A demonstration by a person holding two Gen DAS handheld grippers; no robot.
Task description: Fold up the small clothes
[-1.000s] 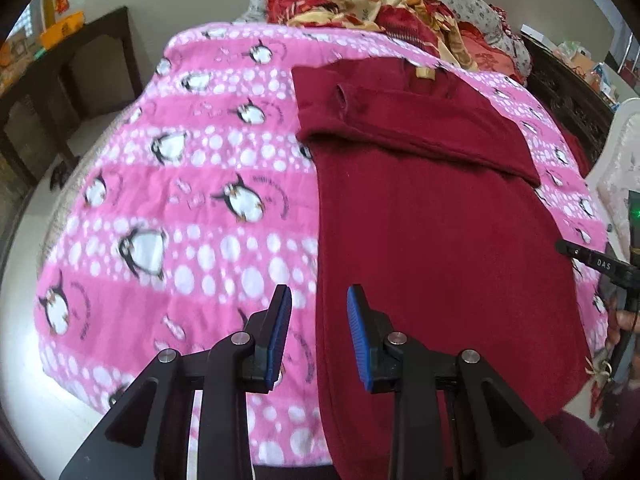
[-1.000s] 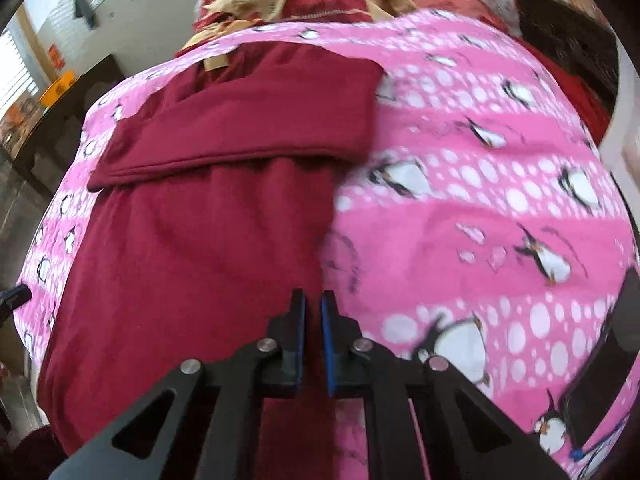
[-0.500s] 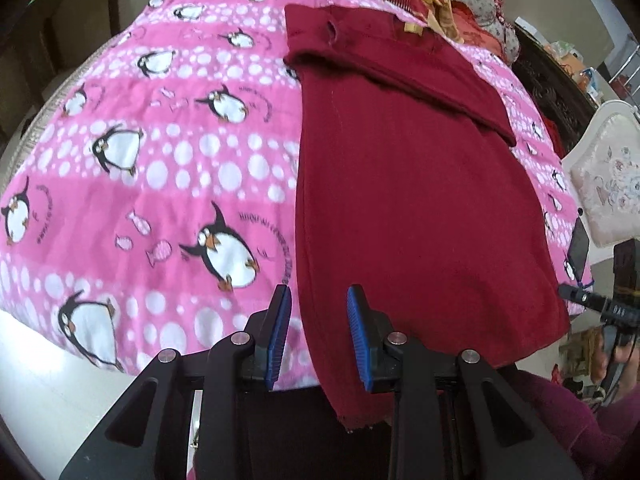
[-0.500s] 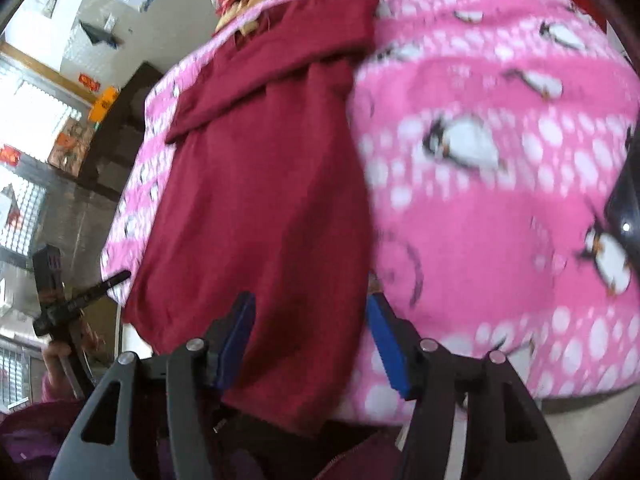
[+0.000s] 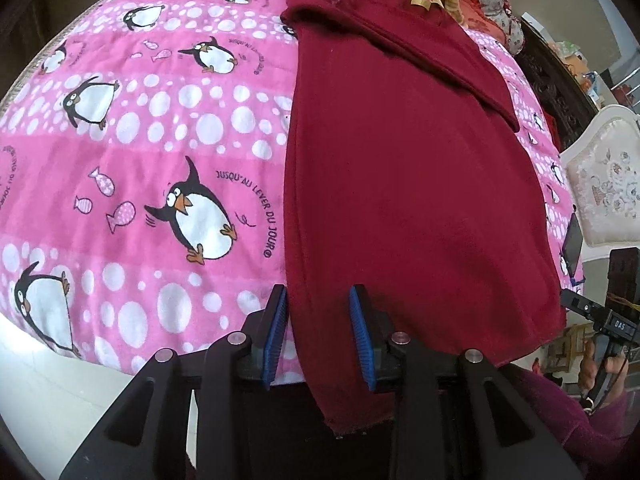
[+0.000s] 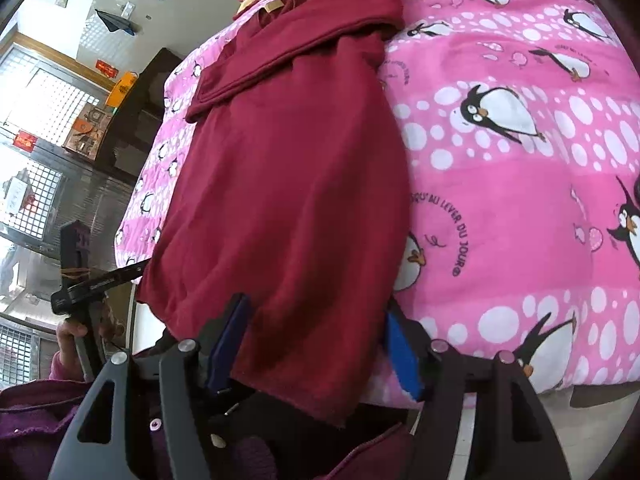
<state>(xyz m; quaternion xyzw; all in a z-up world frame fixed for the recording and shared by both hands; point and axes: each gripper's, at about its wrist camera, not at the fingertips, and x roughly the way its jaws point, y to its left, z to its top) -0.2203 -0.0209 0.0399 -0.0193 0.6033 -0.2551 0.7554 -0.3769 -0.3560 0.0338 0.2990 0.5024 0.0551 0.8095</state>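
A pink penguin blanket [image 5: 168,128] covers the bed and fills the space ahead of both sets of jaws. On it lies a dark red sweater [image 5: 400,168], stretched lengthwise away from the jaws, with its sleeves already folded across the far end and its near hem hanging over the blanket's edge.

The right gripper [image 6: 316,346] stands over the hem's right corner; its jaws are opening and stand wide, the cloth lying between them but neither pad pressing on it. The left gripper [image 5: 320,332] straddles the hem's left corner; its jaws are opening too, a narrower gap, with the sweater's side edge between the pads and apparently not pinched. Beyond the left jaws, off to their right, the other gripper and the person's hand [image 5: 596,364] show at the frame's edge.

Judging by this, the step in hand is taking the two hem corners for the lengthwise fold. The next move calls for both jaws to sink onto the corners, clench through all layers, then carry the hem together toward the folded sleeves without letting one side drag ahead.
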